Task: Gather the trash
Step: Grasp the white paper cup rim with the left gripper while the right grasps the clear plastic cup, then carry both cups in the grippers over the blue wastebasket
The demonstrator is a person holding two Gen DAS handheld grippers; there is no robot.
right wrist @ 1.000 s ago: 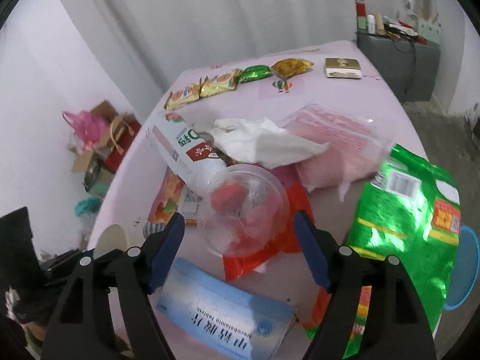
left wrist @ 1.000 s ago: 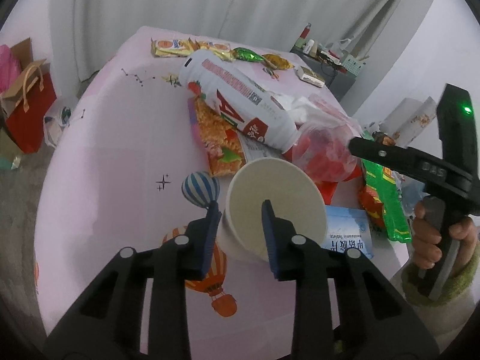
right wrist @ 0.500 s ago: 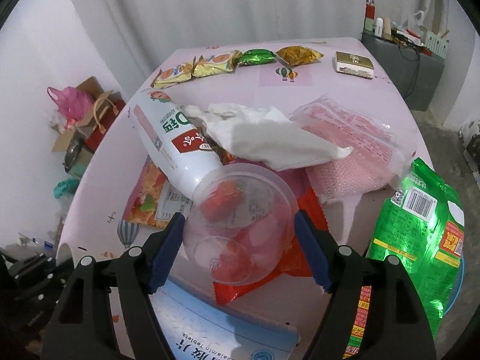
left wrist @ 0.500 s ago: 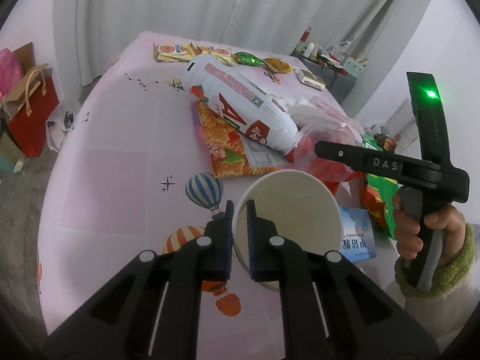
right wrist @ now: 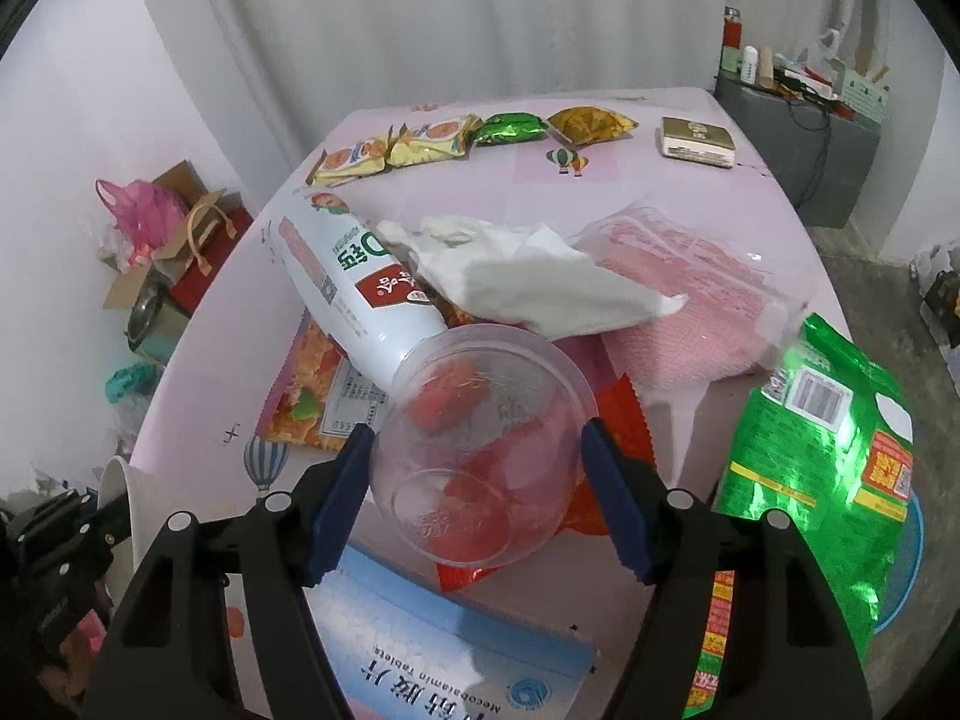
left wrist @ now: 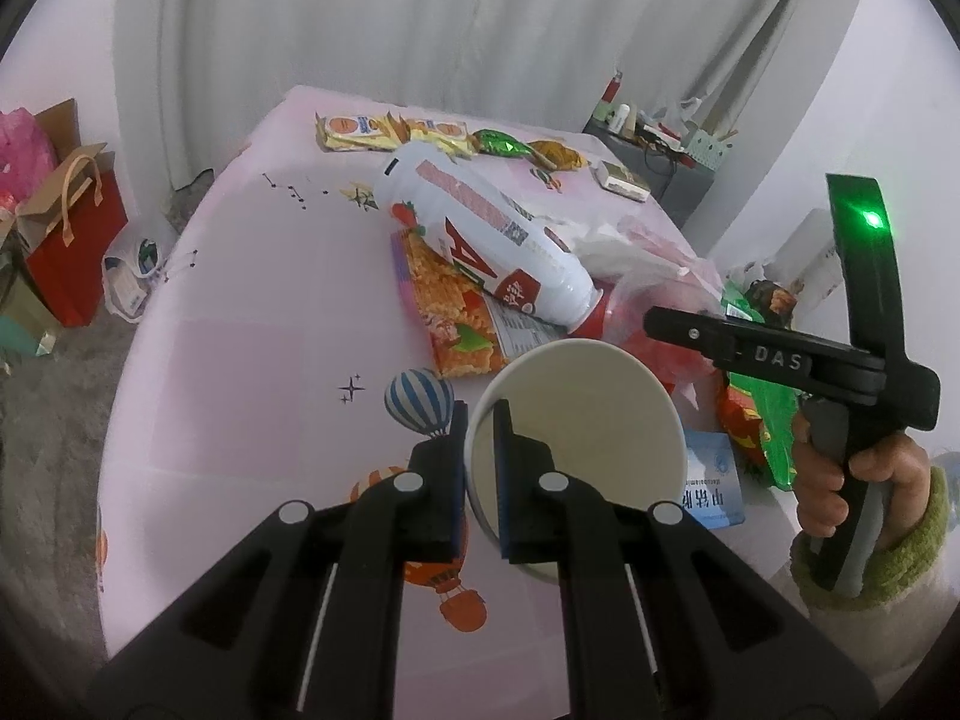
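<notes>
The left gripper (left wrist: 480, 468) was pinched almost shut on the rim of a white paper cup (left wrist: 576, 450), one pad outside the wall and one inside, the cup's mouth turned toward the camera. Its jaws had just been closing, with that rim between them.

The right gripper (right wrist: 477, 480) stood fairly wide, its two blue pads pressed against opposite sides of a clear plastic cup (right wrist: 480, 450), which lay with its mouth toward the camera. Those jaws had just been closing a little around it.

Just beyond the clear cup lay one white bottle (right wrist: 354, 288) on its side, its neck end next to the cup's rim. One orange snack wrapper (right wrist: 312, 384) was under the bottle, left of the right gripper. One crumpled white tissue (right wrist: 528, 282) lay beyond the cup, partly over one pink plastic bag (right wrist: 690, 294). One green foil bag (right wrist: 804, 456) sat just right of the right gripper, and one blue tablet box (right wrist: 444, 648) lay beneath its fingers. A red wrapper (right wrist: 612, 414) showed under the clear cup.

At the far edge of the pink table (right wrist: 636, 192), well apart from both grippers, lay a row of four small snack packets: two yellow (right wrist: 396, 147), one green (right wrist: 513, 127), one golden (right wrist: 591, 123). One small flat box (right wrist: 696, 141) lay to their right.
</notes>
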